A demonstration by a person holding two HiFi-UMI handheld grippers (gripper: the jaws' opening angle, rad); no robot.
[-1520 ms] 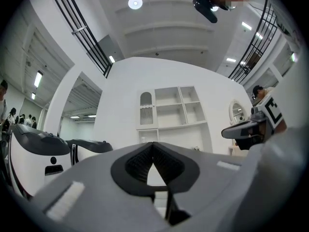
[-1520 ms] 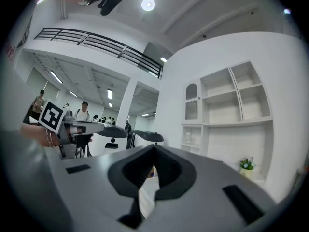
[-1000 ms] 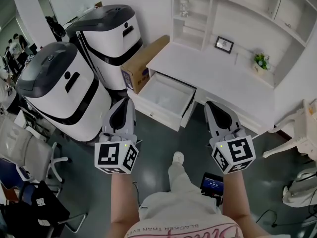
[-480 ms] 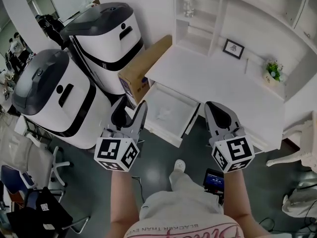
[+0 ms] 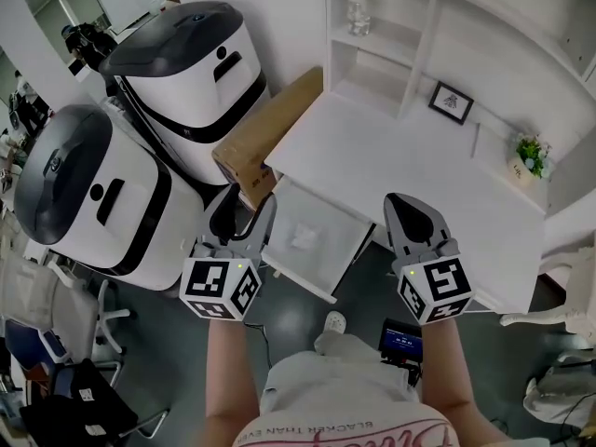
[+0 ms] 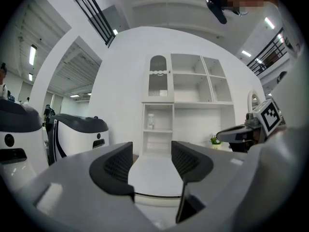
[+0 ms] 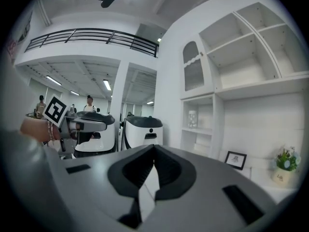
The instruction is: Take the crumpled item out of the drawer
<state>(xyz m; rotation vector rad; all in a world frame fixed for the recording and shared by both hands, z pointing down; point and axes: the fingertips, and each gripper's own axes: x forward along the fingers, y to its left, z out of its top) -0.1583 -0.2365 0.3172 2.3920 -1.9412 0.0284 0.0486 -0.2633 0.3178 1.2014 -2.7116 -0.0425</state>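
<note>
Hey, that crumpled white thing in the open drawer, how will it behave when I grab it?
The crumpled item looks like thin wadded paper or tissue, so it is probably light and soft, squashing under a pinch. It lies loose in the drawer, so a nudge would likely slide it.

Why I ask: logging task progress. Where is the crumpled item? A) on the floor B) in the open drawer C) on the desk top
B: the white crumpled item lies inside the drawer, which stands pulled out from the desk.
</note>
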